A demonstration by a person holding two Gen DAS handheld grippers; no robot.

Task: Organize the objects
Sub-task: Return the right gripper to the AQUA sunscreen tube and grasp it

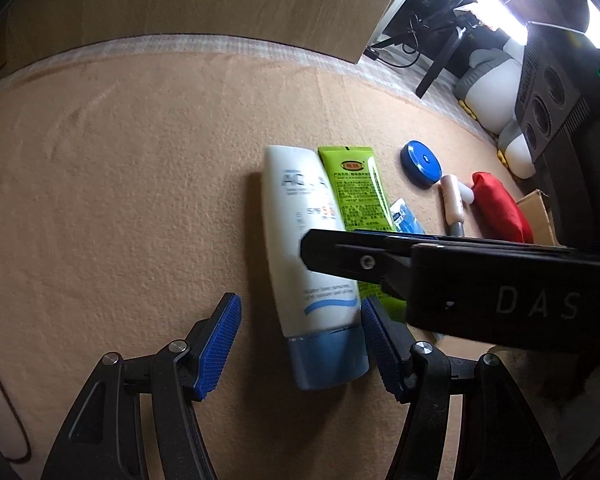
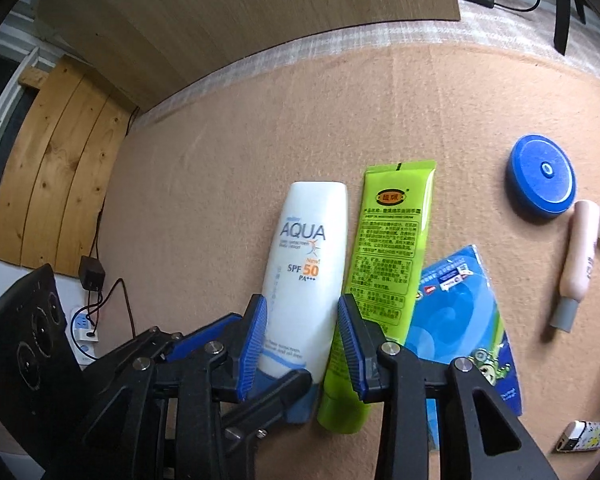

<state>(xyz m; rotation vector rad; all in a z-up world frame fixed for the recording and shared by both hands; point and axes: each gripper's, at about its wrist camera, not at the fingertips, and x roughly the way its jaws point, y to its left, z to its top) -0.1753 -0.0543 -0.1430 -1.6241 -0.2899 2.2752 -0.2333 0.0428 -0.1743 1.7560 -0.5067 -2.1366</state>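
Currently right hand-held gripper straddled the white sunscreen tube, pad contact unclear. Left hand-held gripper was released, spread around the tube's blue cap on the tabletop.

A tan felt mat covers the surface. At its far edge stands a wood-grain panel. Far left, pine boards lean by a wall socket with dark cables. Far right in the left wrist view sit a plush toy and a cardboard box.
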